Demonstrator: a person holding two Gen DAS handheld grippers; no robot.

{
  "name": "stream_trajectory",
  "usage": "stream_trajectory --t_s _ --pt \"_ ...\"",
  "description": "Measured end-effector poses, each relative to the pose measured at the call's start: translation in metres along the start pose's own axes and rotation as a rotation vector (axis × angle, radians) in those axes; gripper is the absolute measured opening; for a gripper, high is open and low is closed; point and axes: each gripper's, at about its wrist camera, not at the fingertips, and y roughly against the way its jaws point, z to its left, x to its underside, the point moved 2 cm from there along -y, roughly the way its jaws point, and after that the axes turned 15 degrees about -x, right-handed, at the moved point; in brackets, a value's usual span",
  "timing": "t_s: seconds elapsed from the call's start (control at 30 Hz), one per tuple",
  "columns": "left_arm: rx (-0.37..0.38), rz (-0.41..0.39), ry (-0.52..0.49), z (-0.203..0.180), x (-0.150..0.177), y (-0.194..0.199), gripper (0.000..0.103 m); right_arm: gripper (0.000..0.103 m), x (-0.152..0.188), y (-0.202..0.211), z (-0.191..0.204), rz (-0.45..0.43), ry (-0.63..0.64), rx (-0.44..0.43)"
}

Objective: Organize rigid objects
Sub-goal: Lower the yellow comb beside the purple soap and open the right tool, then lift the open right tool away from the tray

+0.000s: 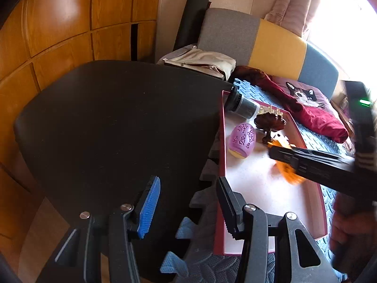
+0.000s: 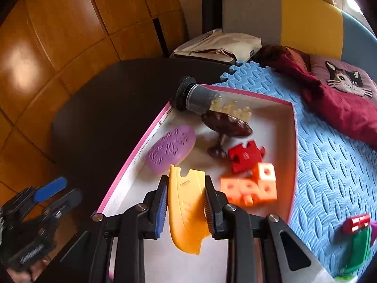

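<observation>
A pink-rimmed white box [image 2: 139, 151] lies on a blue foam mat. In it are a purple patterned egg shape [image 2: 170, 152], a brown goblet [image 2: 226, 127], a cream comb-like piece [image 2: 232, 108], a red puzzle piece [image 2: 246, 155], orange cube blocks [image 2: 252, 188] and a dark jar [image 2: 195, 96] leaning on the rim. My right gripper [image 2: 185, 208] is shut on a yellow-orange plastic piece [image 2: 186, 210] above the box. My left gripper [image 1: 188, 206] is open and empty over the black table edge, left of the box [image 1: 222, 165].
A black table [image 1: 106, 118] lies left of the box. The blue foam mat [image 2: 329, 165] carries red, green and purple toys [image 2: 357, 235] at the right. A dark red cloth [image 2: 334, 103], a cat cushion [image 2: 344, 77] and a beige bag [image 2: 219, 44] lie behind.
</observation>
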Motion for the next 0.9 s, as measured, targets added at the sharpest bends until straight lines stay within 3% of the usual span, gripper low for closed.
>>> stream_trajectory --t_s 0.17,0.33,0.53,0.9 --pt "-0.011 -0.019 -0.003 0.003 0.000 0.002 0.050 0.028 -0.003 -0.024 -0.011 0.055 -0.004 0.049" --pt "-0.006 -0.016 -0.001 0.003 -0.001 0.001 0.050 0.031 0.003 -0.016 -0.014 0.046 -0.010 0.033" --pt "-0.009 -0.018 -0.005 0.001 0.000 0.003 0.050 0.040 0.004 -0.001 -0.007 -0.001 -0.006 0.018" --pt "-0.005 -0.038 -0.028 -0.007 0.001 0.014 0.050 0.040 0.016 0.038 0.004 -0.096 0.035 0.070"
